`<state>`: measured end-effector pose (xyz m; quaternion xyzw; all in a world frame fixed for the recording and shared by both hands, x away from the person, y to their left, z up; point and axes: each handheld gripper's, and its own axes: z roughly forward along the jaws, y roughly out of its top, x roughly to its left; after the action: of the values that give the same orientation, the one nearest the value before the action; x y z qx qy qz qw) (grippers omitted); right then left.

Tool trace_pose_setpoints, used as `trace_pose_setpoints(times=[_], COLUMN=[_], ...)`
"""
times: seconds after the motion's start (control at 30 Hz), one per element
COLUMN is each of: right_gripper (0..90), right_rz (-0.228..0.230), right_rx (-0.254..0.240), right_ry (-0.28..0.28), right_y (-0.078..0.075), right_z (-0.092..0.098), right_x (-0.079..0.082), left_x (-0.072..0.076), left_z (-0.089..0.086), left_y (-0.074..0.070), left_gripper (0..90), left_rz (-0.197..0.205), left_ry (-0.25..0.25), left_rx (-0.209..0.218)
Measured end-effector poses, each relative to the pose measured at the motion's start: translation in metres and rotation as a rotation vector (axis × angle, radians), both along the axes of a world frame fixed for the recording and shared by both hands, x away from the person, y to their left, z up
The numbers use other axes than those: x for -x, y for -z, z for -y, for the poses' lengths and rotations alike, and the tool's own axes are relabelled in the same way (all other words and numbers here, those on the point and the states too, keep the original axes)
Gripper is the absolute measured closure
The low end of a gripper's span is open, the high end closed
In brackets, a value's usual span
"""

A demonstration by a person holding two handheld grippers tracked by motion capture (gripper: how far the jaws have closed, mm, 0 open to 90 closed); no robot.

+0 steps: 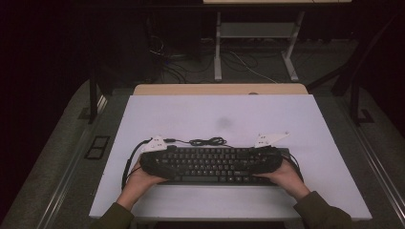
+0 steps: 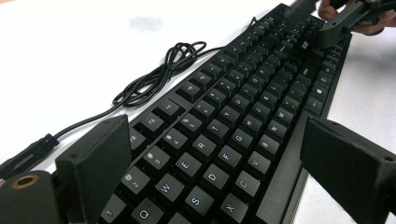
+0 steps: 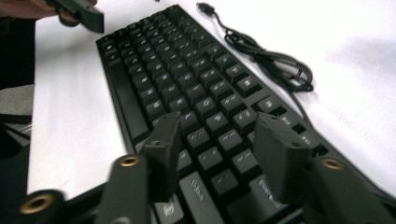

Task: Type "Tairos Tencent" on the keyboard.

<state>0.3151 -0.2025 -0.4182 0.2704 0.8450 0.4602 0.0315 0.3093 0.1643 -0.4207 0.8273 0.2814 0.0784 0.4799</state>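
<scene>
Left gripper [image 2: 210,163]: released — jaws stand wide over the left end of the keyboard, with keys in the gap and nothing pressed between the pads.
Right gripper [image 3: 217,144]: released — jaws part-way apart above the right end of the keyboard, pads clear of the keys; this view is blurred, so the key legends there cannot be read.
Keyboard [image 1: 215,164]: one, black, lying flat on the near half of the table, long side toward the person; both ends are covered by the grippers in the high view.
Cable [image 2: 159,79]: one, black, bundled in loose loops just behind the keyboard; its plug end lies on the table, apart from the keys.
Hands: two — left hand [image 1: 141,179] and right hand [image 1: 286,176], one at each end of the keyboard; sleeves are cut off by the bottom edge.
Table [image 1: 219,114]: one white top; the far floor and its stand are too dark to make out.
</scene>
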Motion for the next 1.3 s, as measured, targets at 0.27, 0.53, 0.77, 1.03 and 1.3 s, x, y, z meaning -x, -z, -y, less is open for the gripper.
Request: trace_pose_setpoints(times=[0.27, 0.53, 0.77, 1.03, 1.3], right_gripper=[32.4, 25.5, 23.3, 22.5, 22.3], right_rz=[0.019, 0.027, 0.036, 0.034, 0.032], right_rx=[-0.023, -0.041, -0.050, -0.060, -0.062], right_ry=[0.014, 0.006, 0.005, 0.009, 0.011], right_y=[-0.003, -0.003, -0.004, -0.002, -0.001], right_z=[-0.010, -0.024, -0.031, -0.030, -0.029], right_x=[-0.009, -0.019, -0.022, -0.022, -0.021], left_x=[0.000, 0.000, -0.002, -0.001, 0.002], left_z=[-0.001, -0.003, -0.003, -0.008, -0.020], left_y=[0.000, -0.001, 0.000, 0.000, 0.001], left_gripper=[9.3, 11.5, 14.1, 24.7, 50.9], left_rz=[-0.001, 0.018, 0.020, 0.023, 0.011], left_ry=[-0.001, -0.011, -0.008, -0.011, -0.013], left_rx=[0.005, 0.008, 0.011, 0.008, -0.001])
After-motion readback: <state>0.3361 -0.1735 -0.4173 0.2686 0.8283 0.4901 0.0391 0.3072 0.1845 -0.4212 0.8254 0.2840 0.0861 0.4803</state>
